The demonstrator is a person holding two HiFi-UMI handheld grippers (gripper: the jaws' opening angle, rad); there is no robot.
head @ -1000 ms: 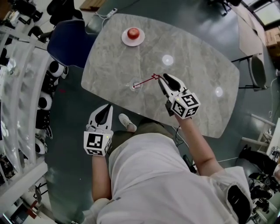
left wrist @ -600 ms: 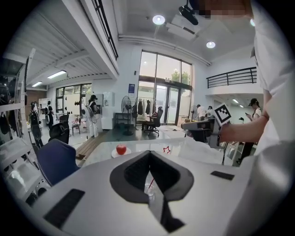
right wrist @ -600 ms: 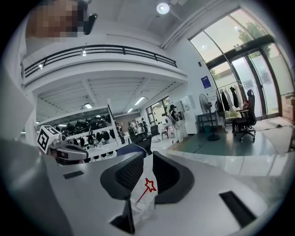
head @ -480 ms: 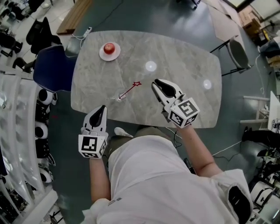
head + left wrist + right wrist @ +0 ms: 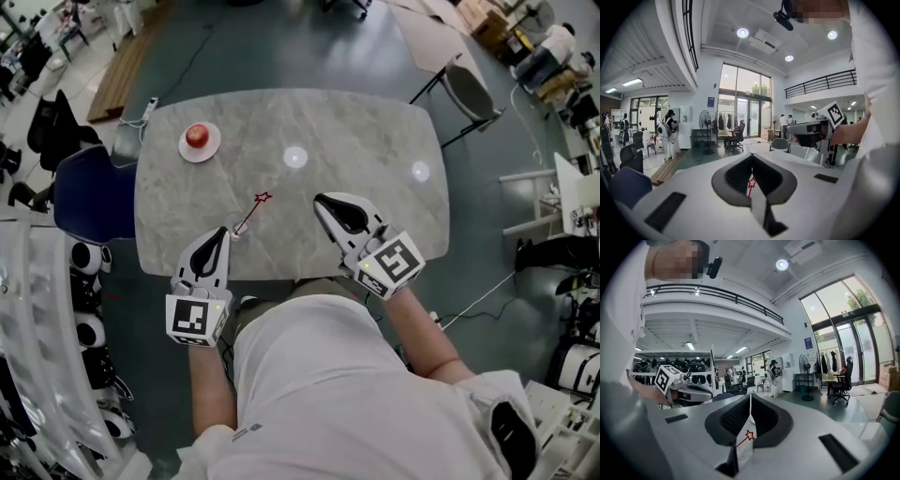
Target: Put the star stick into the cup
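Note:
A thin red star stick (image 5: pixel 251 214) leans in a small clear cup (image 5: pixel 234 232) near the front edge of the grey marble table (image 5: pixel 356 159), its star (image 5: pixel 263 198) pointing up and to the right. My left gripper (image 5: pixel 219 236) is just left of the cup, jaws together and holding nothing. My right gripper (image 5: pixel 328 202) hovers right of the stick and apart from it. Its jaws are closing with nothing between them. The star (image 5: pixel 749 434) and the cup (image 5: pixel 743 452) show below my right gripper (image 5: pixel 750 397) in its own view. The left gripper view has the star (image 5: pixel 751 182) beneath my left gripper (image 5: pixel 751 157).
A red apple (image 5: pixel 196 135) sits on a white plate (image 5: pixel 212 148) at the table's far left corner. A blue chair (image 5: pixel 89 197) stands left of the table and a grey chair (image 5: pixel 469 89) beyond its far right corner. White racks (image 5: pixel 37 309) line the left.
My right gripper has drawn back from the star toward the table's front edge, and its jaws have come together. The stick stays leaning in the cup. The left gripper rose to the table edge.

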